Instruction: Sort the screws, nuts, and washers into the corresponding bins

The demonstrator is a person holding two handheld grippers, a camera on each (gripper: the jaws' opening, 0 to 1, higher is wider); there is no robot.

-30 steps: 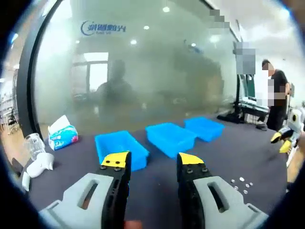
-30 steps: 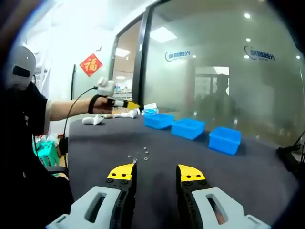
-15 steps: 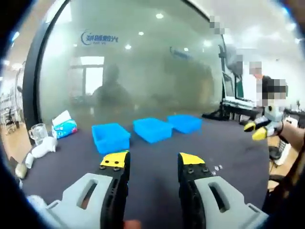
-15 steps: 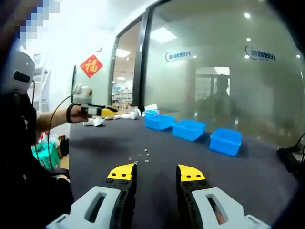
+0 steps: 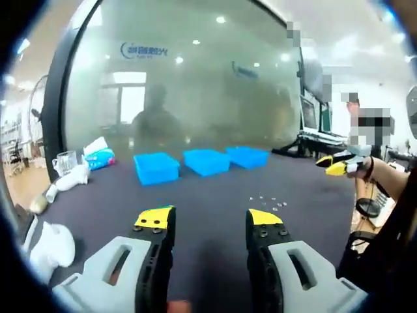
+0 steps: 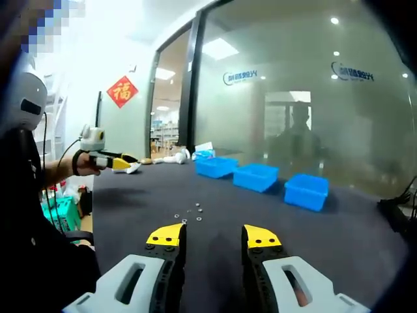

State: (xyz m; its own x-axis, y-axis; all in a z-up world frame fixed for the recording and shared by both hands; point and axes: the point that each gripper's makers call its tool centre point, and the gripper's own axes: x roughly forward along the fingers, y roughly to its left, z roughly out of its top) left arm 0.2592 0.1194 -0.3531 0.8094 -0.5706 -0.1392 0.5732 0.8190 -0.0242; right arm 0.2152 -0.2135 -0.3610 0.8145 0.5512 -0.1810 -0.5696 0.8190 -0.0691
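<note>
1. The left tongs (image 5: pixel 206 220) stood released, their jaws apart with nothing between them, above the dark desk (image 5: pixel 208 195).
2. The right tongs (image 6: pixel 213 235) were likewise spread and empty, just short of the parts (image 6: pixel 190 213).
3. The parts, a small scatter of screws, nuts and washers, lay loose in the open middle of the desk, well apart from the bins (image 6: pixel 258 176).
4. The three blue bins stood in a row along the far edge by the glass wall.
5. Each piece looked tiny, hard and light; which was which was too small to tell.
6. Judged from that, metal this small would likely slip or skate on the desk; washers lying flat would want a pinch across the rim, nuts across opposite flats, screws across the shank.
7. One piece at a time seemed safest, as neighbours sat close together.
</note>
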